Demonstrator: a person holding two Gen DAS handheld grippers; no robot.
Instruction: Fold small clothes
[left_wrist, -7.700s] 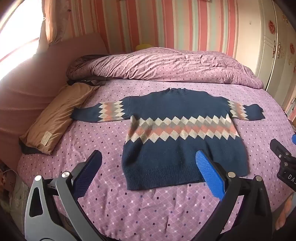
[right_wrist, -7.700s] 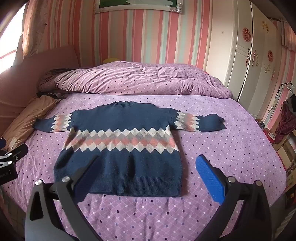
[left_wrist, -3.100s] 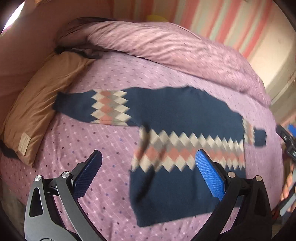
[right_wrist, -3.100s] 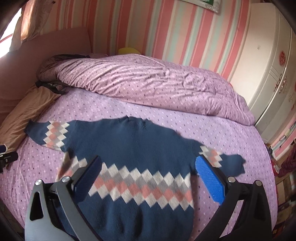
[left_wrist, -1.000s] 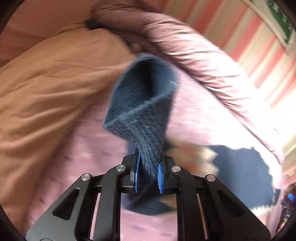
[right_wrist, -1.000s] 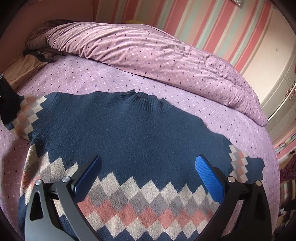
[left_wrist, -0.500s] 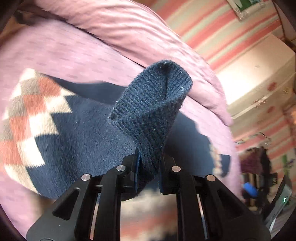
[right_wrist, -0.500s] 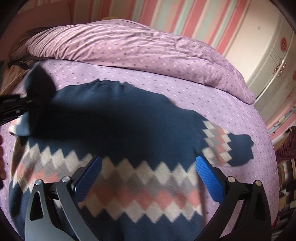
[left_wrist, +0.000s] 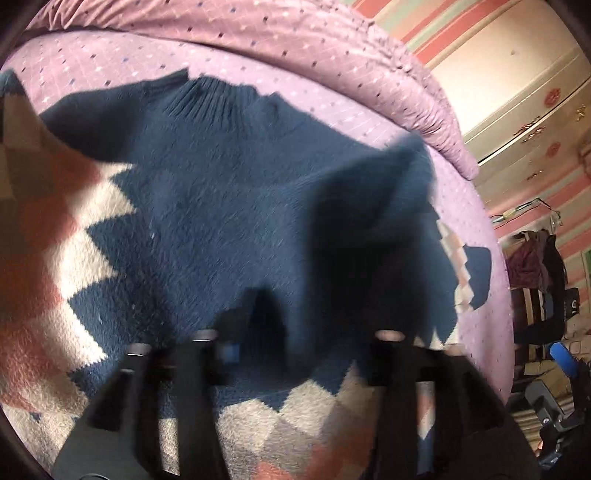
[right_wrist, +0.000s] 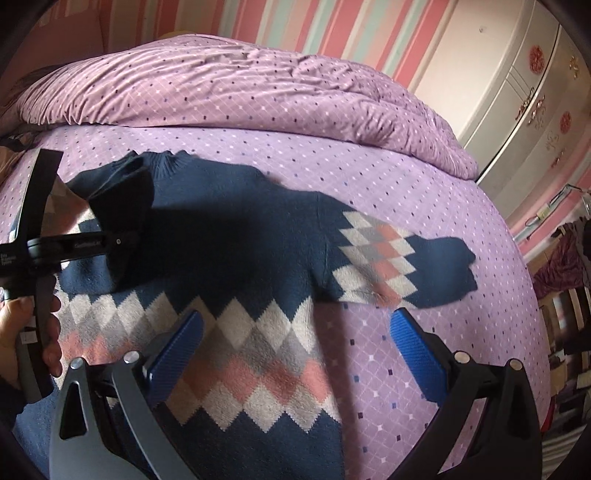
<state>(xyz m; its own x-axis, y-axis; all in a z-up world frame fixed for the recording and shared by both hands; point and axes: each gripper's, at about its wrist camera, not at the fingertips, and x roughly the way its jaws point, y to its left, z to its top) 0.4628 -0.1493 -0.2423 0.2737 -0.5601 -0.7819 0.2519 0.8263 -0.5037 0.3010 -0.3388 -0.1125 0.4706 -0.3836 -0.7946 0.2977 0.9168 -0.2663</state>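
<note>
A navy sweater (right_wrist: 236, 236) with a diamond band lies flat on the purple bed sheet (right_wrist: 443, 206). Its left sleeve is folded over the chest, the patterned part (left_wrist: 55, 229) at the left in the left wrist view. My left gripper (left_wrist: 306, 332) hovers over the chest and its jaws are opening. The blurred sleeve cuff (left_wrist: 376, 199) is just ahead of the parted fingers, and no pad presses on it. In the right wrist view the left gripper (right_wrist: 122, 240) and the cuff (right_wrist: 125, 192) are at the left. My right gripper (right_wrist: 295, 317) stands open and empty beside the spread right sleeve (right_wrist: 406, 266).
A bunched purple duvet (right_wrist: 240, 81) lies across the far side of the bed. A white wardrobe (right_wrist: 528, 92) stands at the right. Hanging clothes and clutter (left_wrist: 535, 266) sit past the bed's right edge. A person's hand (right_wrist: 22, 325) holds the left gripper's handle.
My left gripper carried the left sleeve cuff from beside the pillow across onto the sweater's chest, and its jaws have parted. My right gripper shifted right toward the right sleeve.
</note>
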